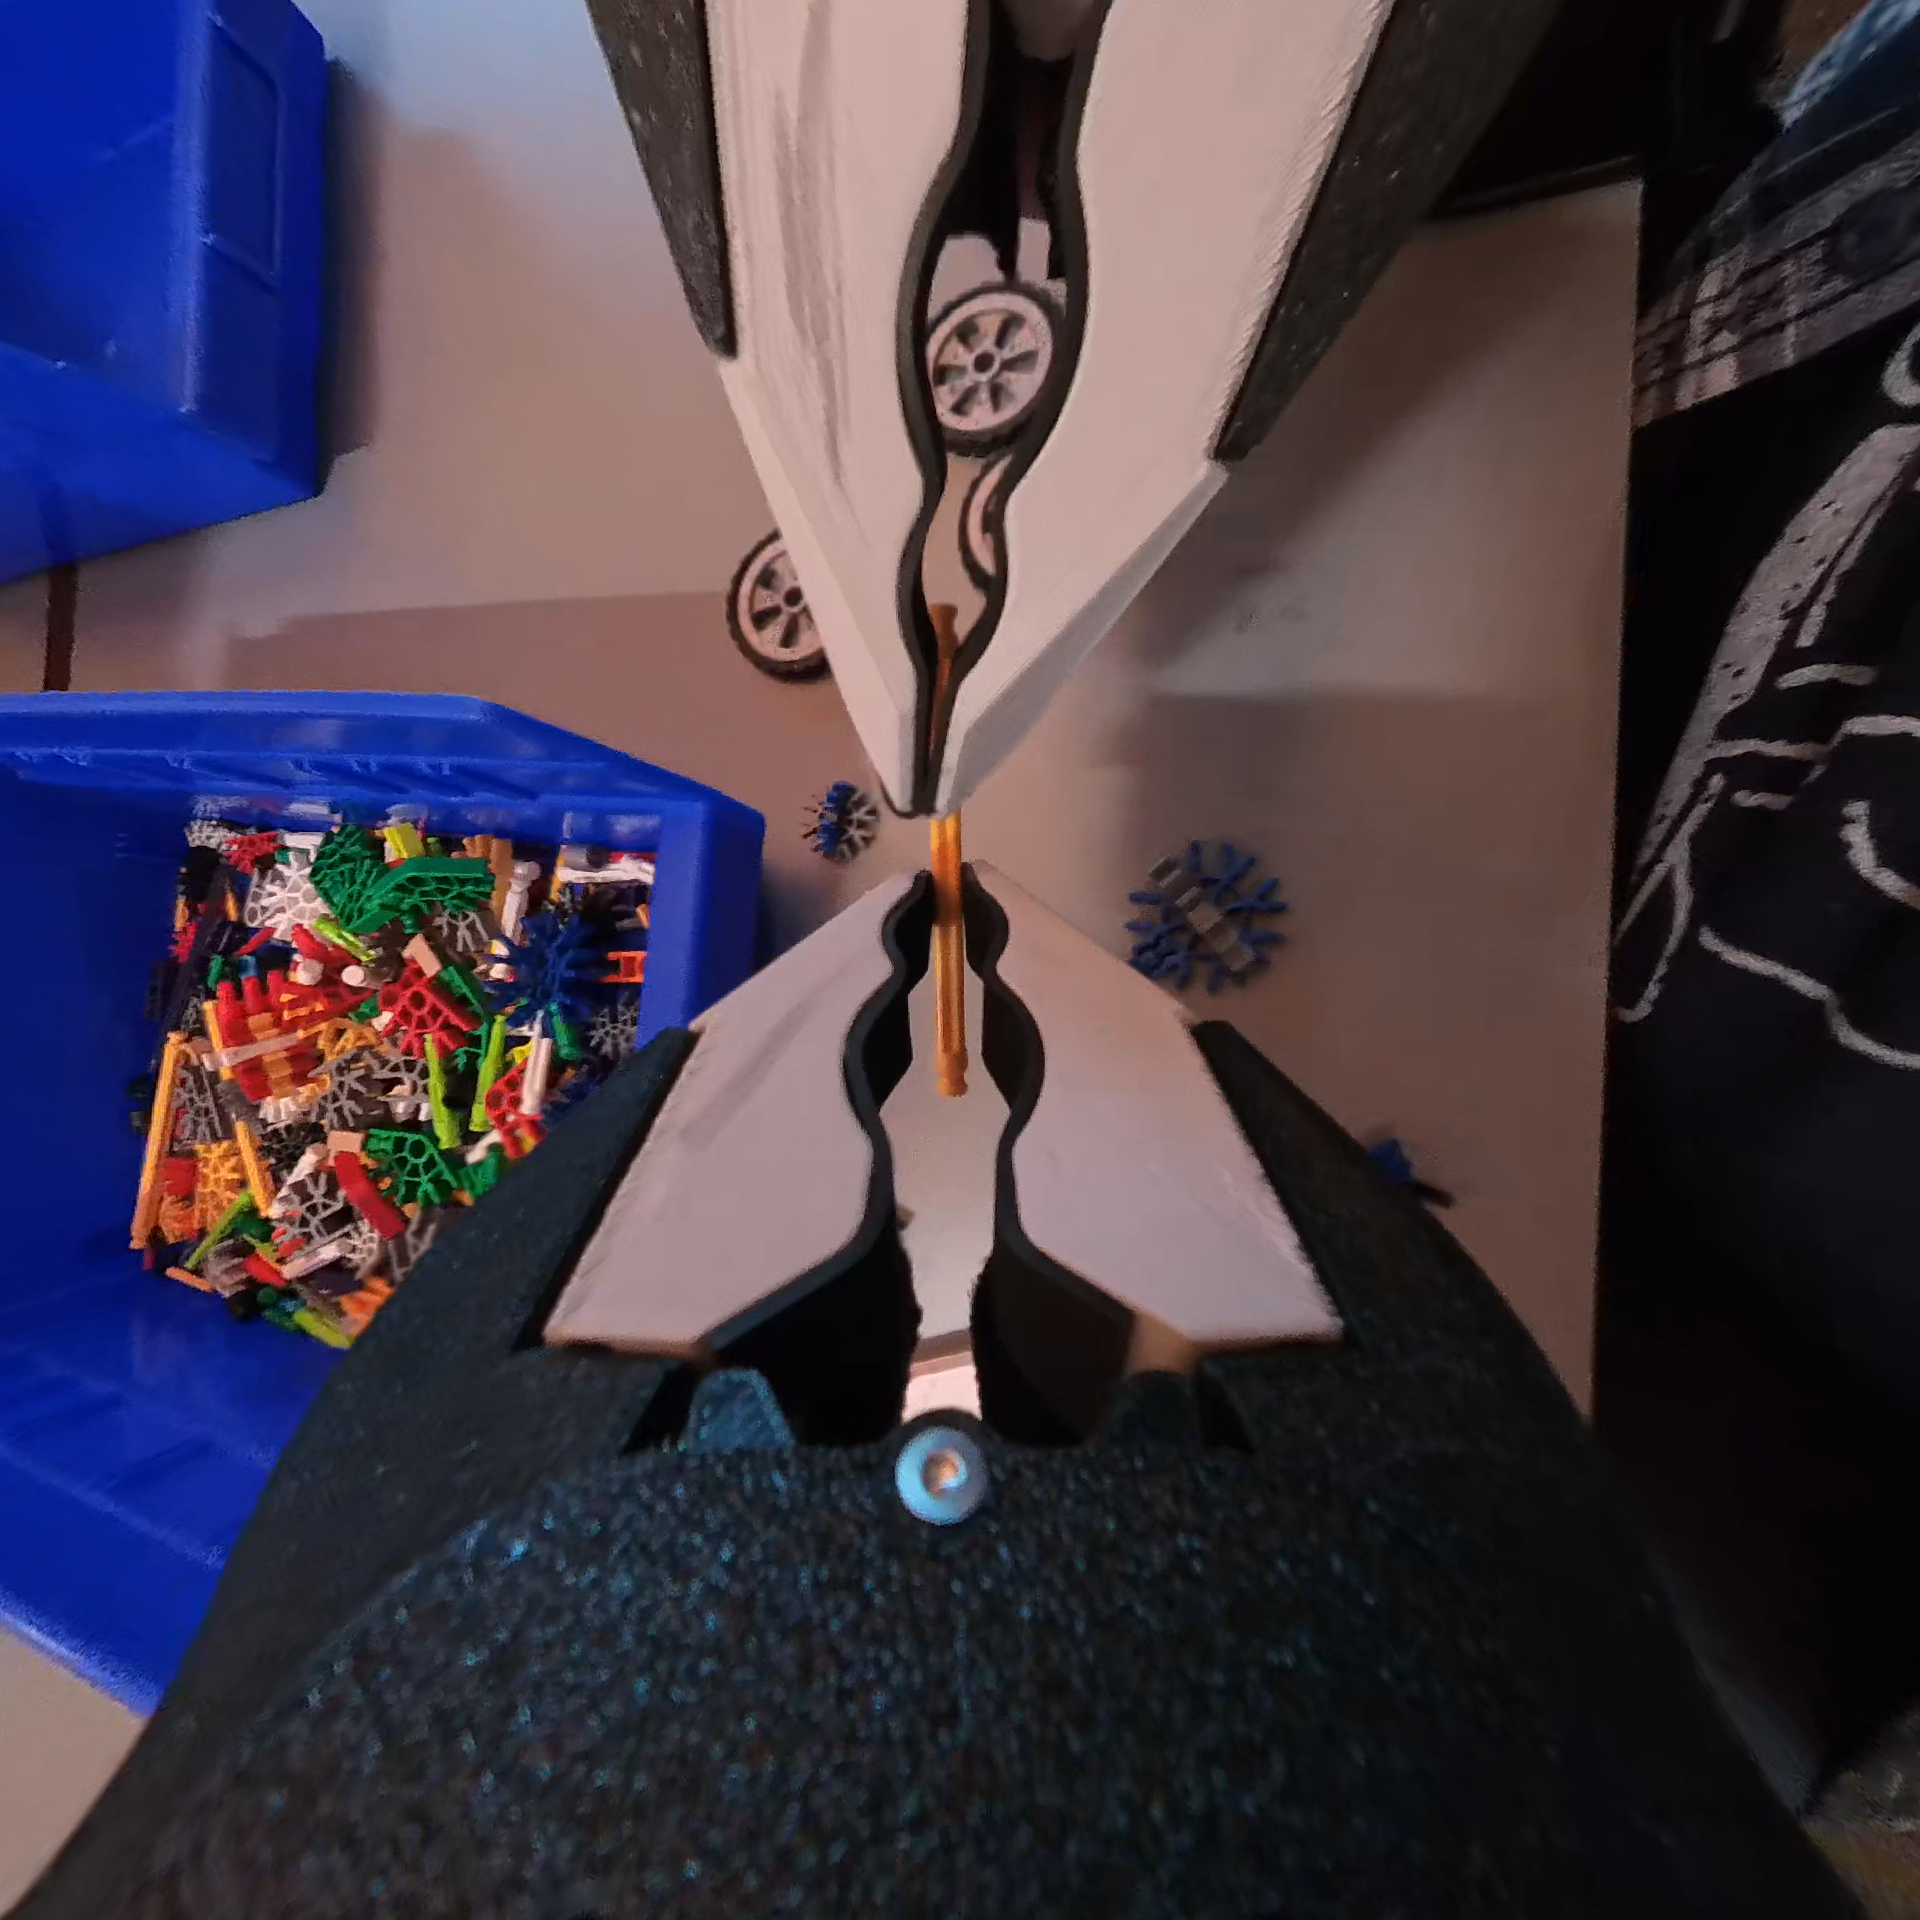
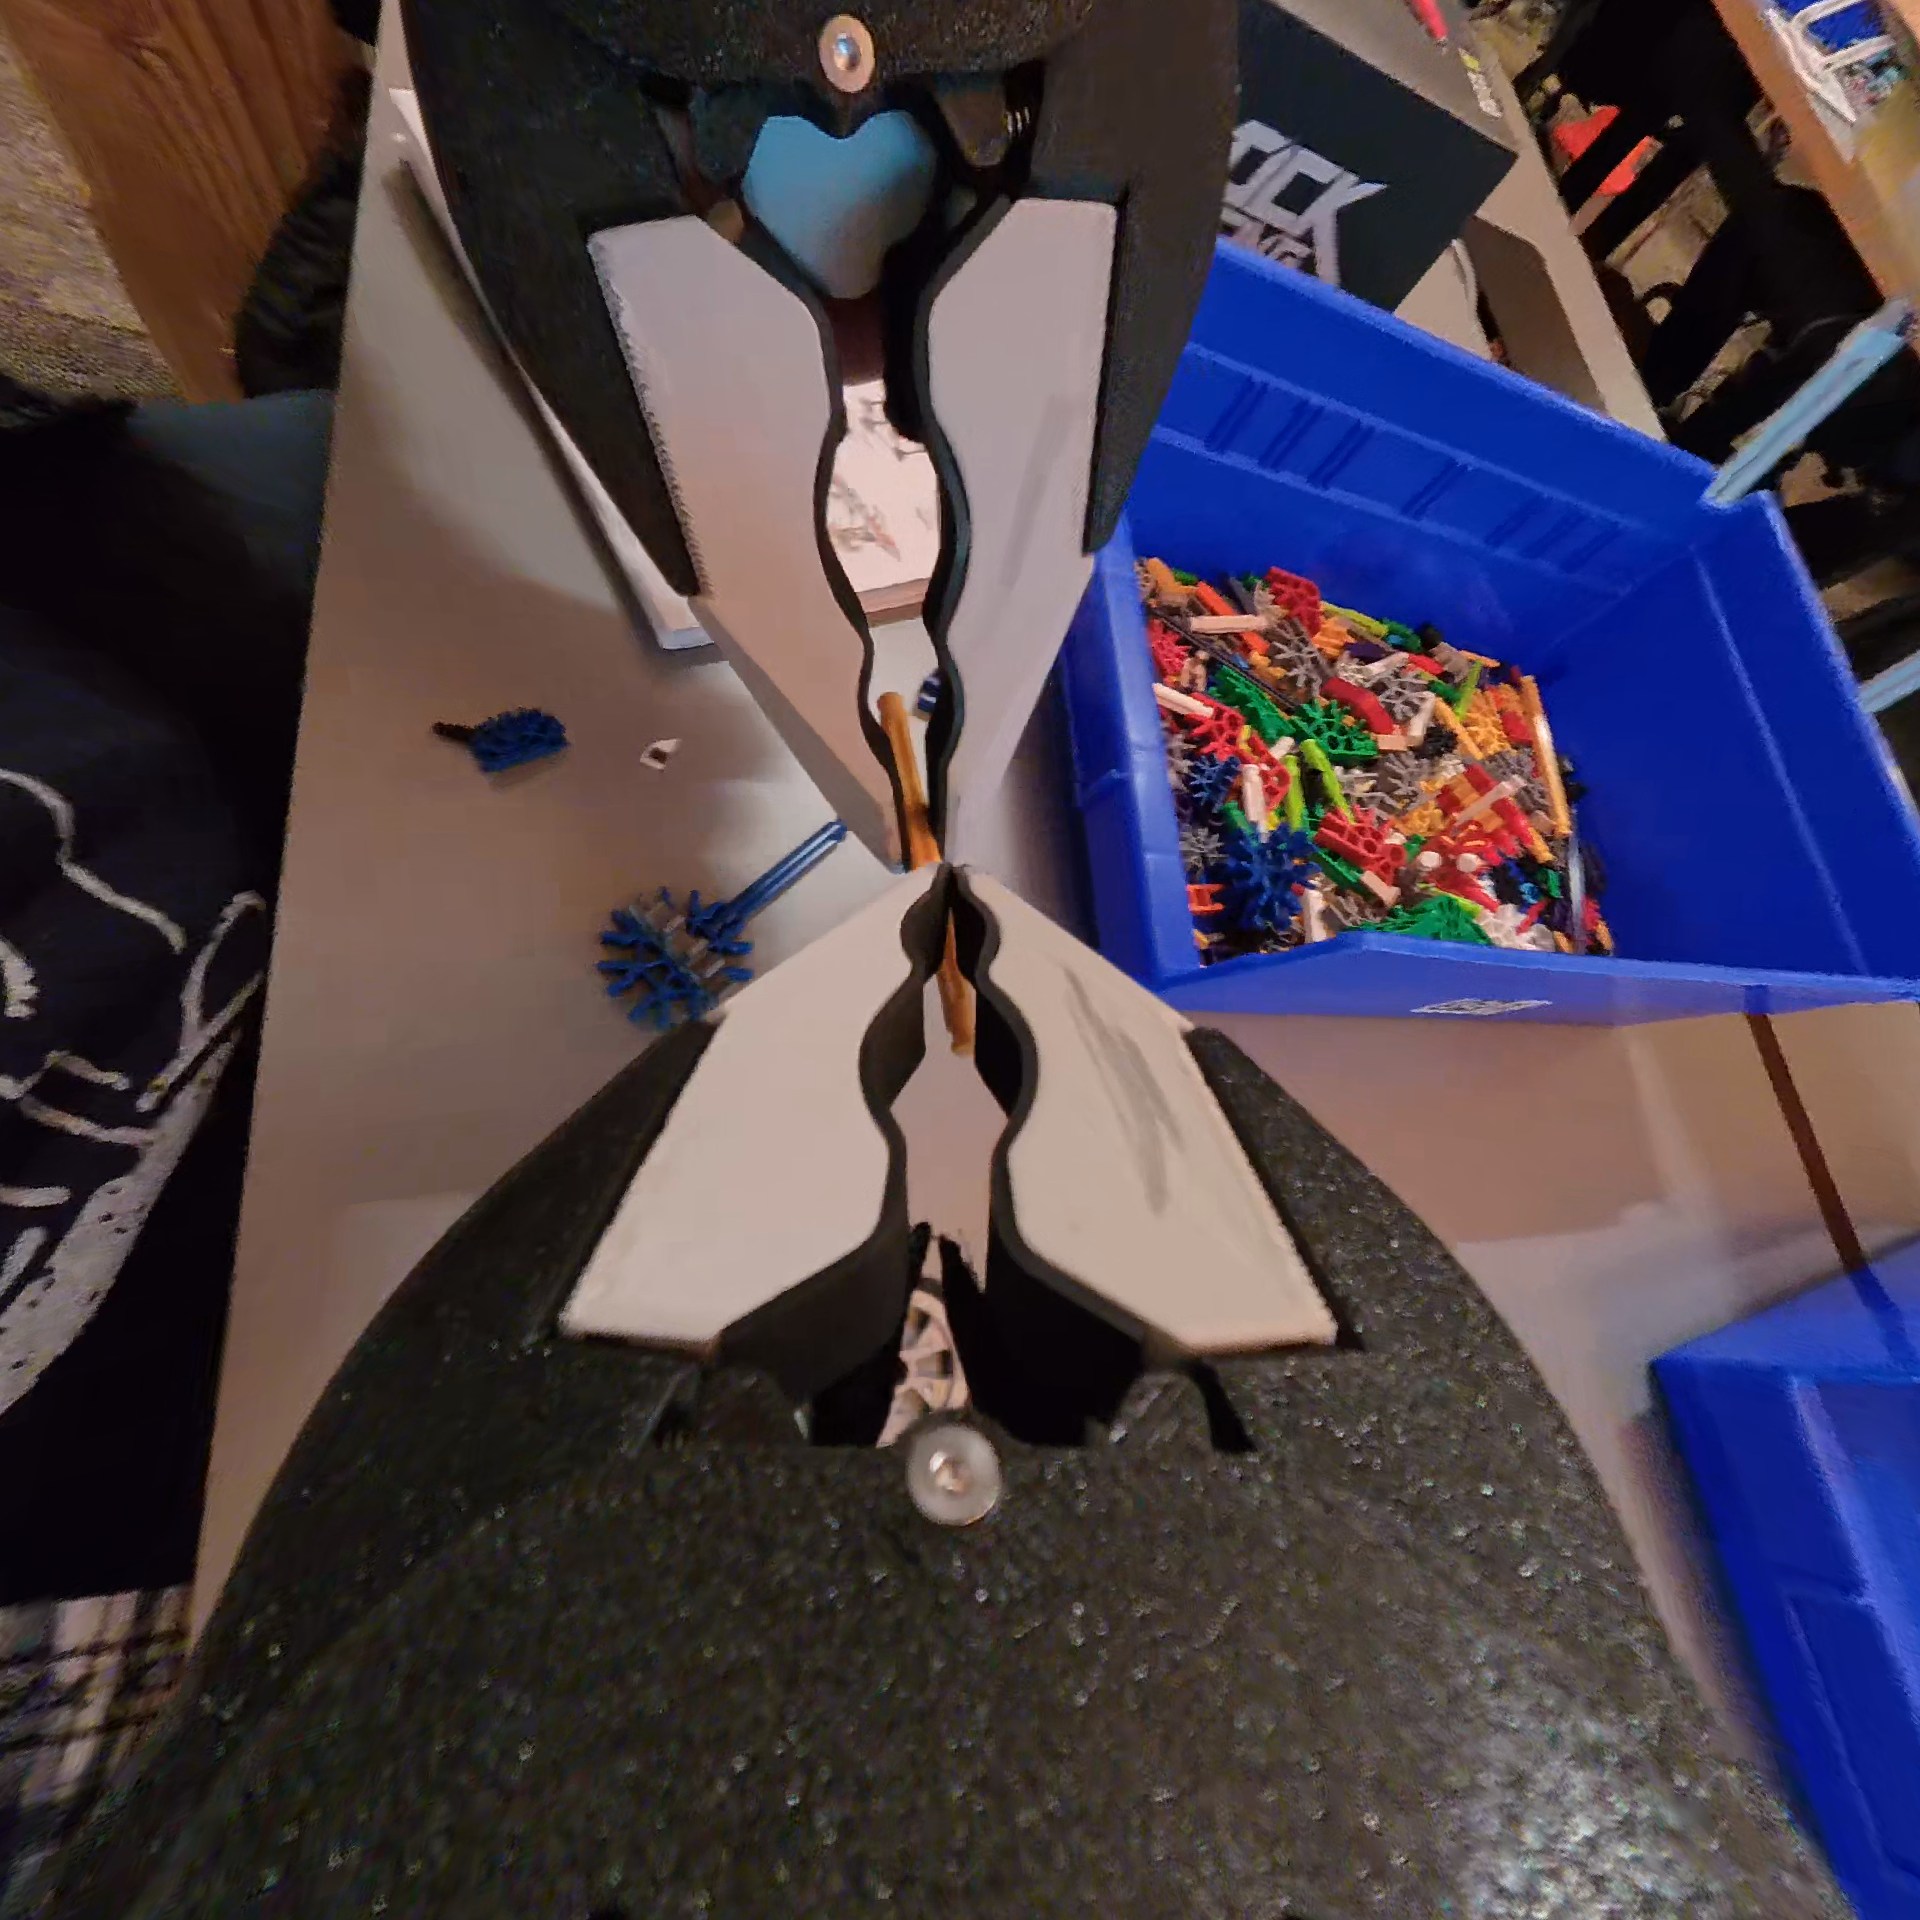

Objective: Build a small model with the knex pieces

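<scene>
A thin orange rod [image 1: 948, 977] hangs above the table, gripped at both ends. My left gripper [image 1: 945, 888] is shut on its near end, and the rod's tail runs back between the fingers. My right gripper [image 1: 920, 805] comes in from the top of the left wrist view, tip to tip with the left, and is shut on the far end. In the right wrist view my right gripper [image 2: 951, 883] is closed on the orange rod [image 2: 956, 1003], and the left gripper [image 2: 920, 857] holds the rod's other part from above.
A blue bin [image 1: 665, 831] full of colourful building pieces stands beside the grippers; it also shows in the right wrist view [image 2: 1351, 977]. Two grey wheels [image 1: 987, 364] [image 1: 774, 608], a blue snowflake assembly [image 1: 1205, 920] [image 2: 670, 961], a blue rod [image 2: 779, 868] and a small blue connector [image 2: 514, 738] lie on the table. A second blue bin [image 1: 156, 260] stands farther off. Less than 4 cm separates the two grippers' tips. The small blue connector [image 2: 514, 738] is about equally far from each gripper, around 12 cm.
</scene>
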### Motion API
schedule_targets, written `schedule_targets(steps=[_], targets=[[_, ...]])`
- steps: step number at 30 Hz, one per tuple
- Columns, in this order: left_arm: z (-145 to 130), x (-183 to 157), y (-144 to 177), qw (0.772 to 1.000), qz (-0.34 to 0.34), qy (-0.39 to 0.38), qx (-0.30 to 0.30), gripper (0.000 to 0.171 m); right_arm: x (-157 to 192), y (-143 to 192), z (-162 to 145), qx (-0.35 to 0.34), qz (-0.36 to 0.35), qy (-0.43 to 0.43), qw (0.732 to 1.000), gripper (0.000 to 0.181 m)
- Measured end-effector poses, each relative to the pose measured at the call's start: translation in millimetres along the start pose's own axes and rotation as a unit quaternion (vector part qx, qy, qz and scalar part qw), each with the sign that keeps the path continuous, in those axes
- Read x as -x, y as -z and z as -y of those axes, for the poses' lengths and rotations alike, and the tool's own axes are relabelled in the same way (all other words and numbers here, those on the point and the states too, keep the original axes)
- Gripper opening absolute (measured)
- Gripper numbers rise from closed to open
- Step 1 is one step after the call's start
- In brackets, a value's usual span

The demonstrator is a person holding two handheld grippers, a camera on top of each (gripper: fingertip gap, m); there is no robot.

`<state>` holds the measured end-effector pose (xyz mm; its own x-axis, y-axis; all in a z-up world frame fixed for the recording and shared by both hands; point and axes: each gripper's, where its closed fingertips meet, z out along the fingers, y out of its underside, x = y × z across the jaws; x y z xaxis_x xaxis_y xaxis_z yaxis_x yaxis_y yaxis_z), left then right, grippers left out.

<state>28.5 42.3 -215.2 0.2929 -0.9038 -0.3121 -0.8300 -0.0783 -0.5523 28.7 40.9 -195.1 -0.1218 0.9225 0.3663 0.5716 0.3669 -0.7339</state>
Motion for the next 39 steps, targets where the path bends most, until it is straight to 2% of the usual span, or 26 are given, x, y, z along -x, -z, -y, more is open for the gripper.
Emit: schedule_targets(steps=[4,12,13,15,16,20,26,34,37,39], targets=[[3.5,-24.4,-4.6,0.999,0.005,0.028,-0.02,0.003,25.2,-0.5,-2.0,-0.01,0.034,0.005,0.999,0.0],[-4.5,-56.5,-20.9,0.996,0.056,0.068,-0.023,0.003,62.1,-4.1,-19.5,0.02,0.092,0.017,0.995,0.003],[-6.2,-58.1,-21.9,0.996,0.062,0.067,-0.022,0.003,64.0,-4.7,-20.8,0.025,0.096,0.022,0.995,0.005],[-12.8,-58.8,-23.8,0.996,0.079,0.051,-0.005,0.003,66.3,-7.1,-24.3,0.038,0.104,0.027,0.993,0.023],[-13.8,-58.6,-23.6,0.995,0.084,0.048,-0.006,0.003,68.1,-8.1,-25.1,0.041,0.112,0.026,0.993,0.023],[-14.3,-56.9,-19.8,0.995,0.088,0.049,-0.018,0.003,68.6,-11.8,-22.9,0.043,0.116,0.031,0.992,0.012],[-18.2,-57.3,-19.1,0.994,0.089,0.053,-0.029,0.003,67.2,-16.5,-22.6,0.051,0.115,0.042,0.991,0.004],[-21.2,-47.4,-12.0,0.99,0.115,0.066,-0.046,0.003,57.2,-20.2,-16.6,0.05,0.107,0.039,0.992,0.006],[-21.2,-44.3,-11.6,0.99,0.127,0.056,-0.038,0.003,52.8,-23.0,-23.1,0.071,0.099,0.054,0.991,0.016],[-20.8,-43.0,-12.3,0.989,0.132,0.052,-0.037,0.003,51.4,-25.0,-26.5,0.081,0.098,0.062,0.99,0.007]])
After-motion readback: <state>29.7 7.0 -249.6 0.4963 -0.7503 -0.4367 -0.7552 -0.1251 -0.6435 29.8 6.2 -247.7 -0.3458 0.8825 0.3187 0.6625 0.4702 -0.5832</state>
